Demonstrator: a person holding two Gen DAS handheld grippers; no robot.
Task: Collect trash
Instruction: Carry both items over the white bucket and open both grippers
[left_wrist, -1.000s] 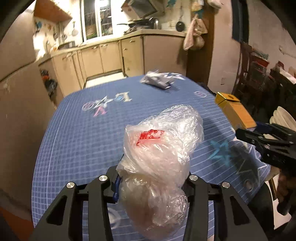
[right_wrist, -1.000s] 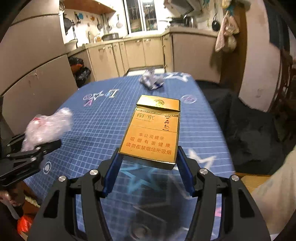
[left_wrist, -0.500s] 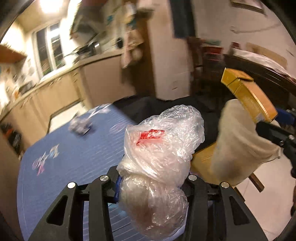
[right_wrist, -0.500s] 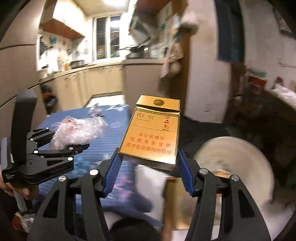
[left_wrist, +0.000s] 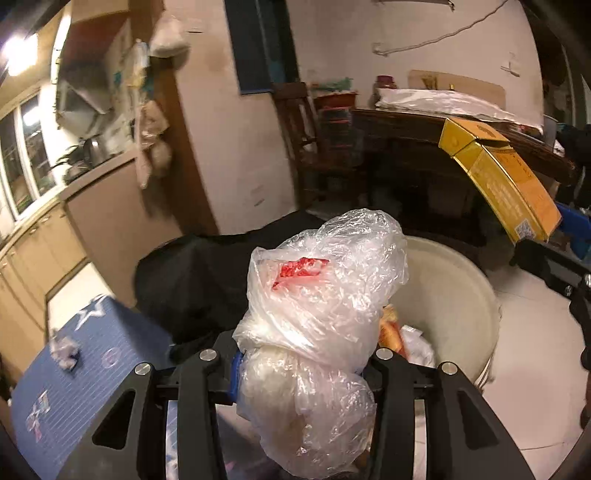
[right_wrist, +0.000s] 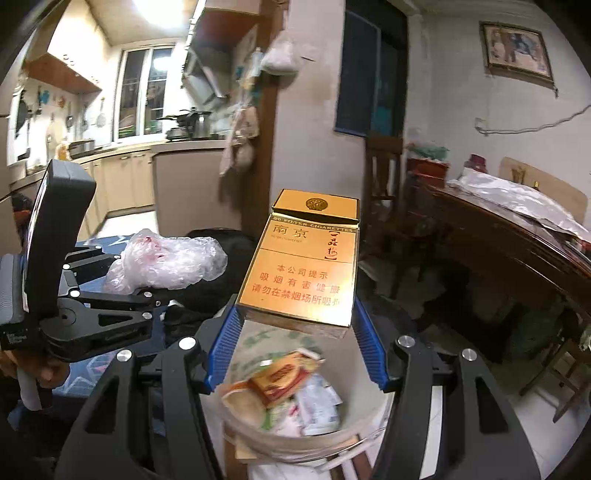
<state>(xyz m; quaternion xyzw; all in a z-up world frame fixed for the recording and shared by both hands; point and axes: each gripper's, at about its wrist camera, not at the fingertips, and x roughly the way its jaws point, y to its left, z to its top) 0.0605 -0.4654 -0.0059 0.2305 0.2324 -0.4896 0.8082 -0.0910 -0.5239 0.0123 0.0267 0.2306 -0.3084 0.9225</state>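
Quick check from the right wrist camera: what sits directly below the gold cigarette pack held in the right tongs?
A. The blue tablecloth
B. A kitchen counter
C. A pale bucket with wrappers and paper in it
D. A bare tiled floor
C: in the right wrist view the cigarette pack, clamped in the right tongs, hangs over the pale bucket, which already holds wrappers and paper scraps.
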